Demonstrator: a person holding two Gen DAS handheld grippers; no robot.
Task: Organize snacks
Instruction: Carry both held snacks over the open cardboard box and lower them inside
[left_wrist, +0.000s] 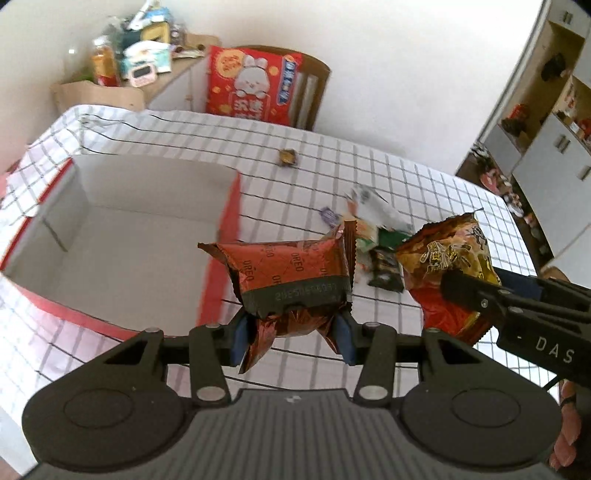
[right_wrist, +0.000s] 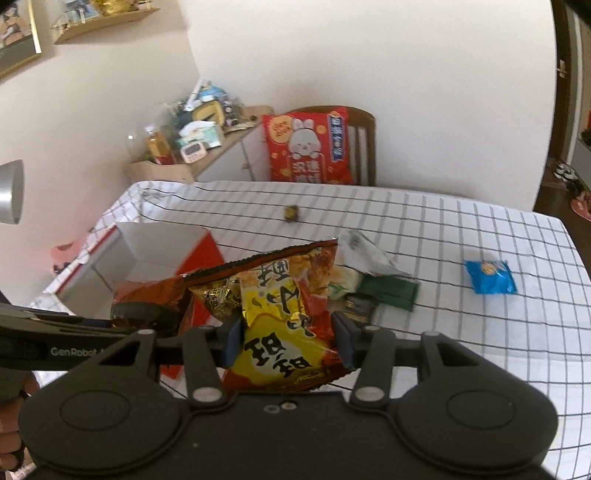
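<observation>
Between my left gripper pads: Oreo pack, pinched by crumpled tail. My right gripper clamps chip bag alongside. Ahead-left of left gripper, open box on checked tablecloth; loose snack pile beyond right gripper. Risk: slick foil slips from shallow pinch; puffy bag snags box rim.

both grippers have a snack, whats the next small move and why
Probably carry the Oreo pack, clamped in the left gripper, leftward over the open box and release: it hangs beside the box's red wall, and the box looks bare inside.
</observation>
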